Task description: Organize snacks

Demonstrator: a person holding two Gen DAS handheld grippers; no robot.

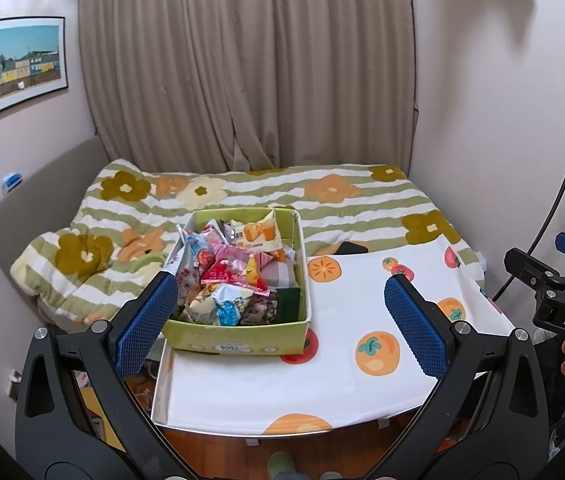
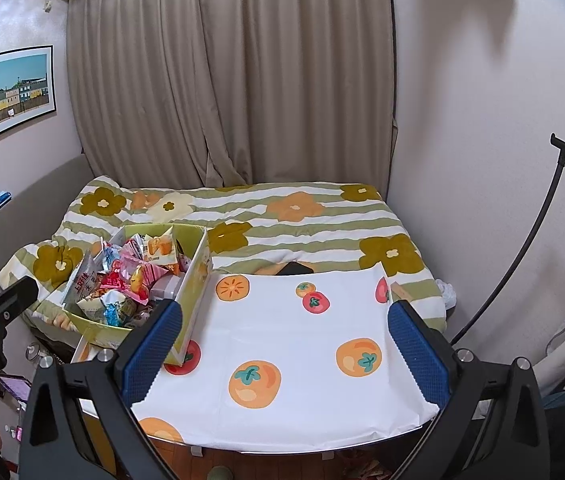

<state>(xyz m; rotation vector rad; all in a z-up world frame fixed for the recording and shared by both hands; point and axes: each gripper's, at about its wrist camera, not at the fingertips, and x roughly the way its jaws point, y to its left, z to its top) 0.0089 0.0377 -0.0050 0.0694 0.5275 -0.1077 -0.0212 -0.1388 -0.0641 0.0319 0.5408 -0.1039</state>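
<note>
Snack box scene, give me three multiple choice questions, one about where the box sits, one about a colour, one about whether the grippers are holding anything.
1. Where does the snack box sit on the table?
A. Its left side
B. Its right side
C. On the floor

2. What colour are the pads on the gripper fingers?
A. Red
B. Blue
C. Yellow

3. What state are the left gripper and right gripper in?
A. Both open, holding nothing
B. Both shut on a snack
C. One holding the box

Answers: 1 A, the box stands at the cloth's left edge; 2 B, textured blue pads show; 3 A, wide gaps, nothing between.
</note>
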